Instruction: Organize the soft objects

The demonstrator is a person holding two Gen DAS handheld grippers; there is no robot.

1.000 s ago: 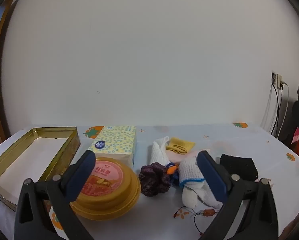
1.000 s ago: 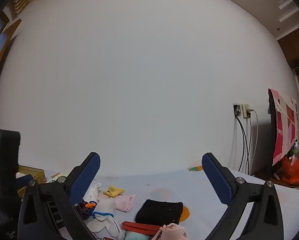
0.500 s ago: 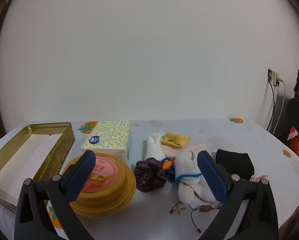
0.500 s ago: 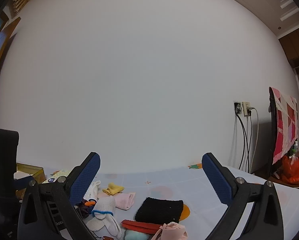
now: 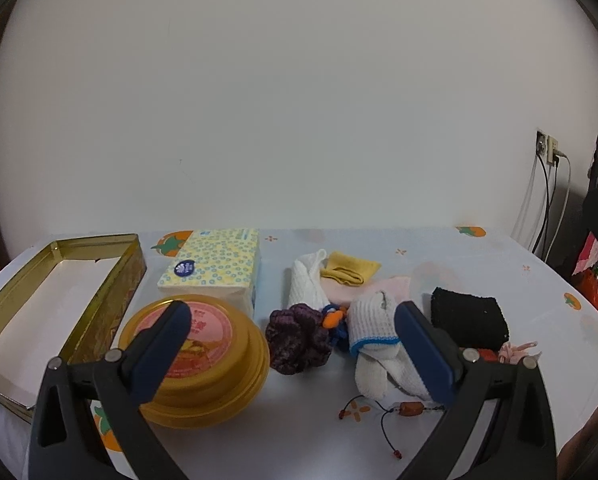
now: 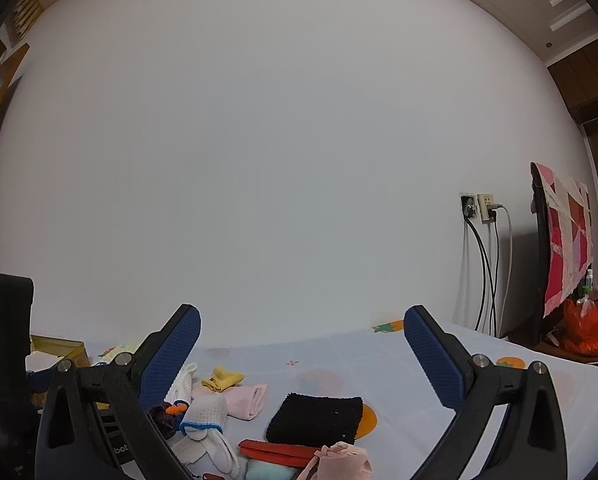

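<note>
Left claw has drawn back slightly from the soft pile, jaws wide and empty above the purple scrunchie on the tabletop; right claw likewise spread, holding nothing.

Rectangular tin: gold metal, glossy walls. Round tin: shiny gold finish, pink printed lid. Tissue pack: smooth printed wrapper. White glove: coarse knit cloth. Black cloth: matt, rough knit. Purple scrunchie: crinkled fabric. Finger pads: blue, finely textured, matt.
</note>
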